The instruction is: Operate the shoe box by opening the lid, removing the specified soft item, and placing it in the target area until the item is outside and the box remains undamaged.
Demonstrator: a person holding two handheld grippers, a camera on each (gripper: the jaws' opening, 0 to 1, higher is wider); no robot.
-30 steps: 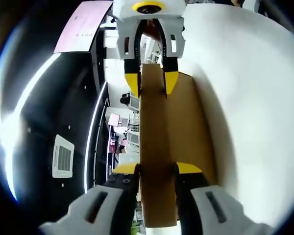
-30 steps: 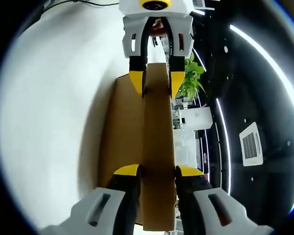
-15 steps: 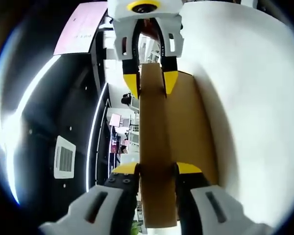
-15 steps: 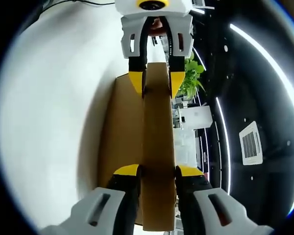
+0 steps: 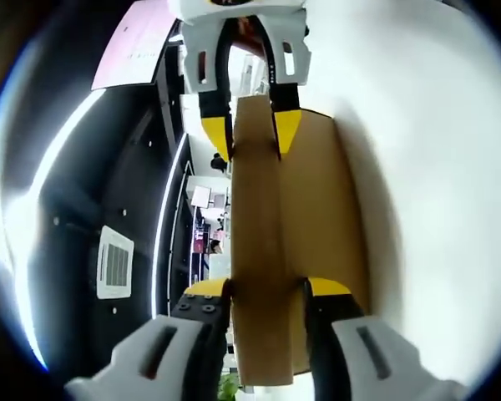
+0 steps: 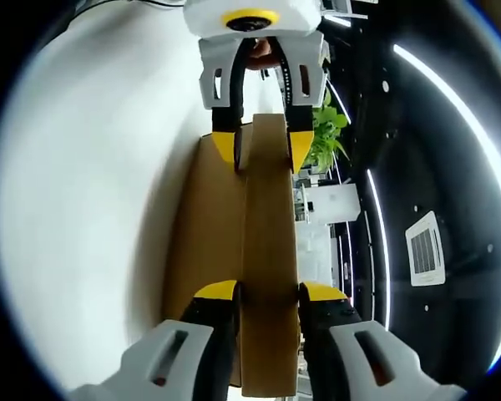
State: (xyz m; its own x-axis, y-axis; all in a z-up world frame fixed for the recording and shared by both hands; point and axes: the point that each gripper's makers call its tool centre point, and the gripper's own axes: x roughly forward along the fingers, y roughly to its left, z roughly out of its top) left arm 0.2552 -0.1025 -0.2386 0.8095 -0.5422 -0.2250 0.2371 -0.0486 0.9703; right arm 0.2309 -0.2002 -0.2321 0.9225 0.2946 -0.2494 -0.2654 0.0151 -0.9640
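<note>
Both grippers' fingers (image 5: 207,291) clamp the cardboard lid (image 5: 263,242) from opposite ends

Between the jaws of the left gripper (image 5: 265,288): one end of the shoe box lid (image 5: 263,251), edge-on, stretching ahead to the right gripper (image 5: 252,134), clamped across its far end. Same from the other side: right gripper (image 6: 265,291) on the near end, left gripper (image 6: 264,146) on the far end. Beside the lid, the table (image 6: 92,192); opposite, the ceiling (image 6: 434,167), with a plant (image 6: 321,138) near the far end.
</note>
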